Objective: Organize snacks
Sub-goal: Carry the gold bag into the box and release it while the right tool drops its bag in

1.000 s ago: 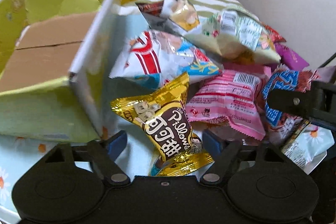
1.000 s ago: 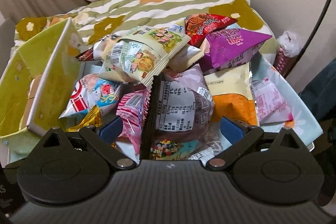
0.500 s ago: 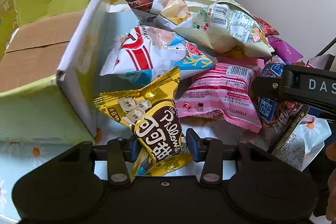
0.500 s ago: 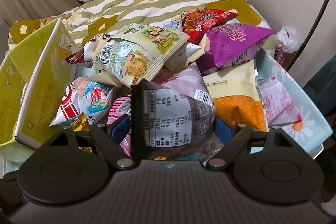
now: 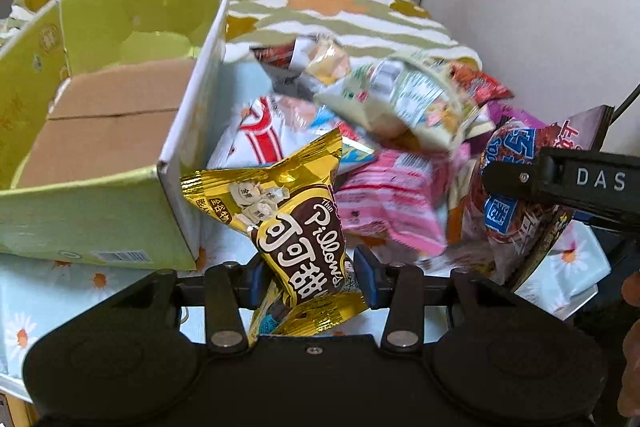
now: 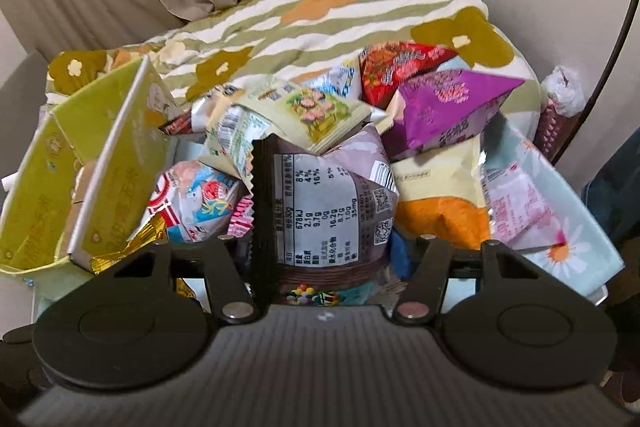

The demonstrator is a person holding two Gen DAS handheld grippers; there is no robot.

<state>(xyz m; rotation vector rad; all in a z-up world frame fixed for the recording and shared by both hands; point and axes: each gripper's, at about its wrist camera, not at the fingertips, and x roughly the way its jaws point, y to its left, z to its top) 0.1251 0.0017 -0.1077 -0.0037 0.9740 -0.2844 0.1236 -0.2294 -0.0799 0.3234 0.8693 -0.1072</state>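
Two crinkly foil packets: gold packet, brown packet

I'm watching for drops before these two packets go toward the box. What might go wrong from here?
The left claw pinches only the lower end of the gold packet, so its heavier top may swing or slip out. The right claw holds the brown packet just below the loose heap; the pale green bag resting above it may slide off. The green box sits close, so a packet may catch its wall.
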